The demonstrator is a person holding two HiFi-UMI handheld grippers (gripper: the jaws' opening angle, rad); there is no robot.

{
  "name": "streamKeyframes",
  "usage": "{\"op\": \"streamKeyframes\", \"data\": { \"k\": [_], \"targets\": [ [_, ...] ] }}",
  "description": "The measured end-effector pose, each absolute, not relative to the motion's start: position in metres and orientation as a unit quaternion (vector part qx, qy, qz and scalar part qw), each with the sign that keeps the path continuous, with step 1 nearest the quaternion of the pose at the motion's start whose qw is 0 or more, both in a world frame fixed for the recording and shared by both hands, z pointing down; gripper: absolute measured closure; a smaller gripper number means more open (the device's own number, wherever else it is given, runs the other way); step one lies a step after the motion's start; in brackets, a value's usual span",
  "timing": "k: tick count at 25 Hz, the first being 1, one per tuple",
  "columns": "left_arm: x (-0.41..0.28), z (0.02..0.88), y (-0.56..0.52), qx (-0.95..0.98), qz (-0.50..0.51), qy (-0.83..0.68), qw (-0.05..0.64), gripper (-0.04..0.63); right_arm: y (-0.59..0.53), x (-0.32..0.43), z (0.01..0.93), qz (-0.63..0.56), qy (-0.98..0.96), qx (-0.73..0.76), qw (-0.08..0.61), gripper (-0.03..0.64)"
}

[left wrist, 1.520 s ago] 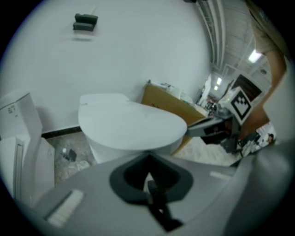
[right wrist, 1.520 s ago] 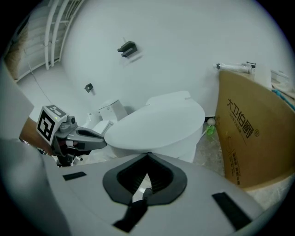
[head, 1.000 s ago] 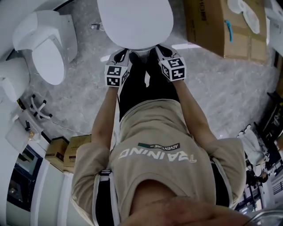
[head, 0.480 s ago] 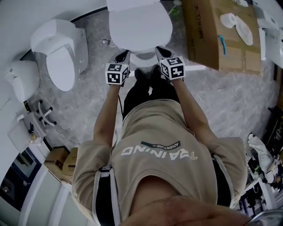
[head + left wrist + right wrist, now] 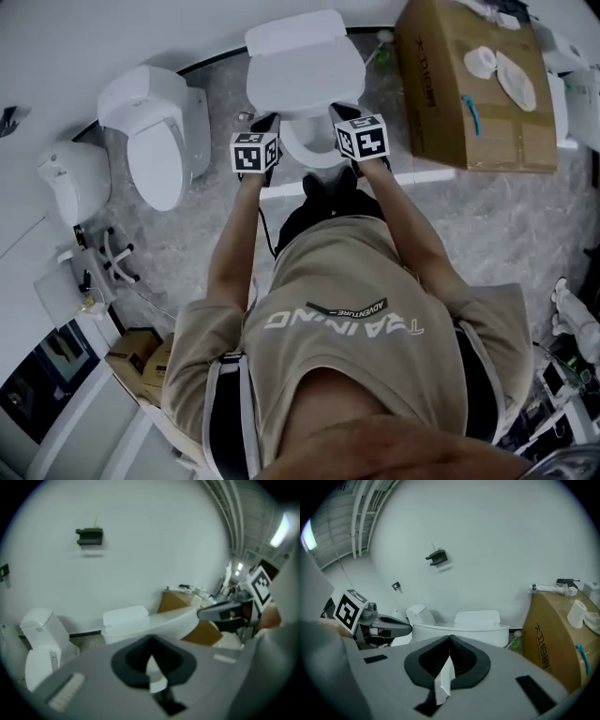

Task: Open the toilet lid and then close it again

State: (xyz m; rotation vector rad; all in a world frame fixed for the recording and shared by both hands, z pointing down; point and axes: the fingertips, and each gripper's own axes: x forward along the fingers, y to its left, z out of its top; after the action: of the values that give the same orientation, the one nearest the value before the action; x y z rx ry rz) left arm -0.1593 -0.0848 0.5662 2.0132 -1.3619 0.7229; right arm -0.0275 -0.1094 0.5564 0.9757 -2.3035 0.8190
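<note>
Since the left tool (image 5: 263,121) and right tool (image 5: 343,112) sit at the near rim of the toilet lid (image 5: 302,58), one per side, this reads as a two-point lift. The lid looks part-raised, with the seat ring (image 5: 312,150) showing below. Both tools have jaws together, clamping nothing: pushing, not gripping.

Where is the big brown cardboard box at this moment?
In the head view, the big brown cardboard box stands at the upper right, on the person's right, directly beside the white toilet they face.
</note>
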Motion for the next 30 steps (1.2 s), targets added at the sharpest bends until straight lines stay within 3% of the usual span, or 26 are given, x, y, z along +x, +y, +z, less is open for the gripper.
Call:
{"op": "streamKeyframes", "data": {
  "k": [30],
  "targets": [
    [-0.206, 0.467, -0.265, 0.766, 0.248, -0.549, 0.226, 0.595, -0.293, -0.080, 0.455, 0.189, -0.885, 0.348, 0.244, 0.606]
  ]
}}
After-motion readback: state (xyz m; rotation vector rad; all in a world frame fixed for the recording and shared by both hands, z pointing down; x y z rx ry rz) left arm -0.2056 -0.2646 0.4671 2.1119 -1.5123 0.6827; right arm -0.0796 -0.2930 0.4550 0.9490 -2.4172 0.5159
